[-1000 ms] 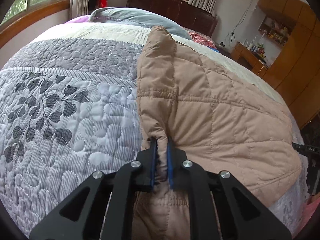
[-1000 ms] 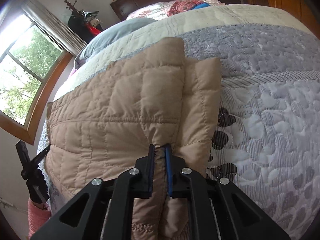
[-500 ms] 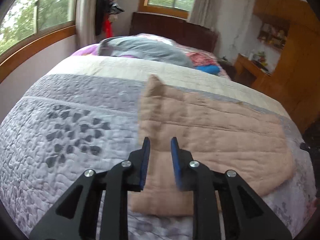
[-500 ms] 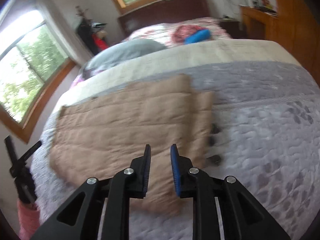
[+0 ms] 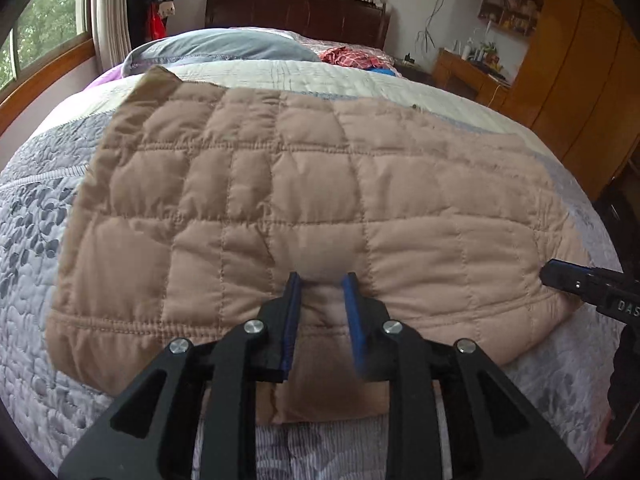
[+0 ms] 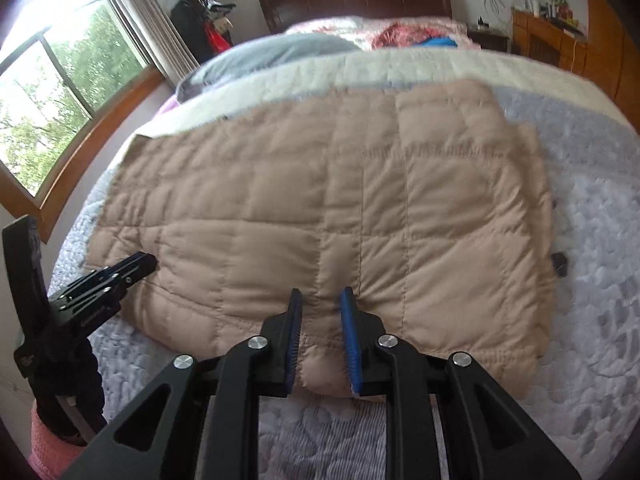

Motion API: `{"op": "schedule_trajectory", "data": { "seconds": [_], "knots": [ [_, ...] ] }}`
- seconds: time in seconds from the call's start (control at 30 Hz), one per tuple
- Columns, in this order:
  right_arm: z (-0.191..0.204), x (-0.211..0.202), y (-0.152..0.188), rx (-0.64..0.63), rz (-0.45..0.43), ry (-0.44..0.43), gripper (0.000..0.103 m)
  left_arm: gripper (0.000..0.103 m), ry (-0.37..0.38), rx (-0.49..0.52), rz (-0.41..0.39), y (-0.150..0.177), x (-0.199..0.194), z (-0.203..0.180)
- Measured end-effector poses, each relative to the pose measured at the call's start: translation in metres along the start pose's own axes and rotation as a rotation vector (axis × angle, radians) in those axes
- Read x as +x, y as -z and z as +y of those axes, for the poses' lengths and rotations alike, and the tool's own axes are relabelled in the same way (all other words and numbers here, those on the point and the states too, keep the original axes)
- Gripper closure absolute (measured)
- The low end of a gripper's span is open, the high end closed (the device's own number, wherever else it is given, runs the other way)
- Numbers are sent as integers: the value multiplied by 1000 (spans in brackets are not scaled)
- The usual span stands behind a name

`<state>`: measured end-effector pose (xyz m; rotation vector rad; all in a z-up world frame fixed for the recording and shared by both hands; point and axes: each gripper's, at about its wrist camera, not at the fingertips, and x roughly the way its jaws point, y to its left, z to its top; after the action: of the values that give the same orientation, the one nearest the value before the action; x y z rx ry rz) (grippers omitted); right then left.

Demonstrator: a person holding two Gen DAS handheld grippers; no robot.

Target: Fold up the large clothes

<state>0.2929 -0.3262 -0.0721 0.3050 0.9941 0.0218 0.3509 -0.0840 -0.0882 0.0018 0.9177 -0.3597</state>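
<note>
We hold both tongs over the near edge of the folded tan quilted coat lying flat on the grey leaf-patterned bed quilt, left tongs opening and right tongs closing, neither gripping it.

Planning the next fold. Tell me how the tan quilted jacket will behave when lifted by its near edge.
The tan quilted jacket probably lifts lightly, since it looks puffy. It would likely sag between grip points; it lies soft on the bedspread. Its smooth fabric may slip.
</note>
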Motion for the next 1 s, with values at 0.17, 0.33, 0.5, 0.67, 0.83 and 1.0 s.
{"op": "schedule_trajectory", "data": {
  "seconds": [0.17, 0.33, 0.5, 0.67, 0.83, 1.0],
  "knots": [
    [4, 21, 7, -18, 0, 46, 87, 81, 4, 8, -11, 8, 7, 1],
    [6, 26, 10, -11, -13, 61, 87, 82, -16, 21, -22, 13, 9, -3],
    [7, 13, 2, -10, 17, 11, 82, 82, 22, -10, 41, -2, -5, 2],
    [-23, -43, -12, 33, -85, -84, 45, 80, 36, -62, -51, -24, -55, 43],
    [-88, -59, -39, 161, -121, -72, 24, 36, -2, -178, -43, -47, -64, 123],
    [-132, -28, -56, 216, -50, -131, 19, 34, 158, -347, 28, -50, -37, 191]
  ]
}}
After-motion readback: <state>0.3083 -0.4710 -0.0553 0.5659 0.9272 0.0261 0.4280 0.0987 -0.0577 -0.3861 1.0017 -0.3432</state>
